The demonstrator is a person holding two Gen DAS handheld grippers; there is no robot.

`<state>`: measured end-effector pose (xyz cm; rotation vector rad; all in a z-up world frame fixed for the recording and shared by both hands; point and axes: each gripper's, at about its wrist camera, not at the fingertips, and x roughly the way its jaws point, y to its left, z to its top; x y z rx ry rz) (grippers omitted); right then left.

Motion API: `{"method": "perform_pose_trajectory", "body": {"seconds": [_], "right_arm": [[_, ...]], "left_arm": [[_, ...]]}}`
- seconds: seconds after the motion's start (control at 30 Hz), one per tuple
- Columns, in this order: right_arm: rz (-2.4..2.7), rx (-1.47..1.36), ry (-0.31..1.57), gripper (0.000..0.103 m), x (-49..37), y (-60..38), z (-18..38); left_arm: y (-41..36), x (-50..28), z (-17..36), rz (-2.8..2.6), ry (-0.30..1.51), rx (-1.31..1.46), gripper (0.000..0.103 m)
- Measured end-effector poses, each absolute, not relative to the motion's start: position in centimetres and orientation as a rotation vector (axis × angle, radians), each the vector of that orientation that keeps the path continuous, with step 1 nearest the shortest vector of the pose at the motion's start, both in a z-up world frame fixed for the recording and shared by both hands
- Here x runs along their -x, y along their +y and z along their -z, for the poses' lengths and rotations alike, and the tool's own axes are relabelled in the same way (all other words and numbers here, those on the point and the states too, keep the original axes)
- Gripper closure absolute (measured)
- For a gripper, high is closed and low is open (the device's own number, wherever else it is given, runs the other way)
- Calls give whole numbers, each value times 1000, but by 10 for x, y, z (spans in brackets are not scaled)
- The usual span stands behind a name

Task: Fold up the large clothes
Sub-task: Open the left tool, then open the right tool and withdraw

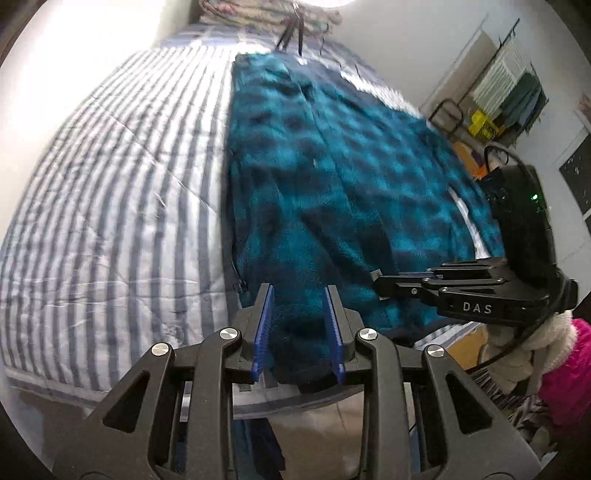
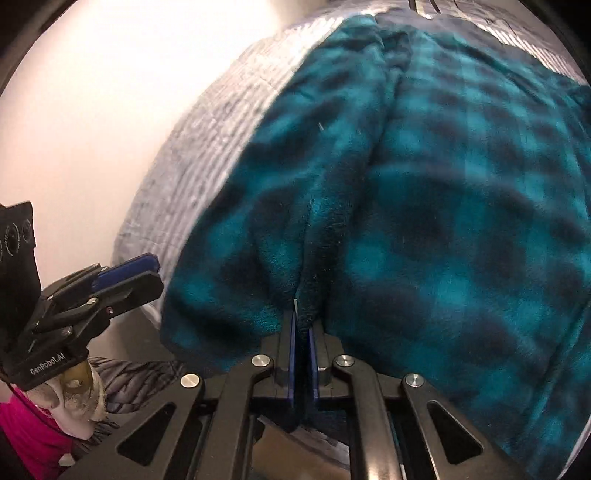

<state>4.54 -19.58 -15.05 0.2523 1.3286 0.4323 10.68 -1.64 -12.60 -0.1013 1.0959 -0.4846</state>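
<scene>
A large teal-and-black plaid fleece garment (image 1: 332, 177) lies spread lengthwise on the striped bed (image 1: 110, 192). My left gripper (image 1: 298, 291) is open, its blue pads on either side of the garment's dark near hem, not closed on it. My right gripper (image 2: 303, 317) is shut on a pinched fold of the garment's near edge (image 2: 310, 288). In the left wrist view the right gripper (image 1: 380, 282) reaches in from the right onto the fleece. In the right wrist view the left gripper (image 2: 125, 273) sits at the left, by the bed's corner. The garment (image 2: 443, 206) fills the right wrist view.
The bed's near edge (image 1: 92, 384) is just below my grippers. Folded bedding (image 1: 273, 14) lies at the bed's far end. A drying rack with clothes (image 1: 517, 92) and a yellow item stand by the right wall. A pink sleeve (image 1: 569, 369) shows at right.
</scene>
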Motion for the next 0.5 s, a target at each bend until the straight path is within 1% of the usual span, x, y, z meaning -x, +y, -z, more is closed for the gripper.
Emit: {"method": "perform_pose_trajectory", "body": {"seconds": [0.13,0.2,0.3,0.37,0.5], "right_arm": [[-435,-238,1299,100,-46,-194,160],[-442,-231,1291,100,-40,-196,159],[-445,-265,1280,94,-38,-197,158],[-444,-285,1249,82,-34,-197,149],[-420,-247,1191,78,-13,-210,127]], "left_arm": [[-33,-105,163,463,1173,8,76],[-36,-98,175,457,1148,-41,76],[-40,-93,171,456,1126,-96,76],[-40,-91,166,445,1119,-93,76],[-44,-78,146,480,1051,-71,76]]}}
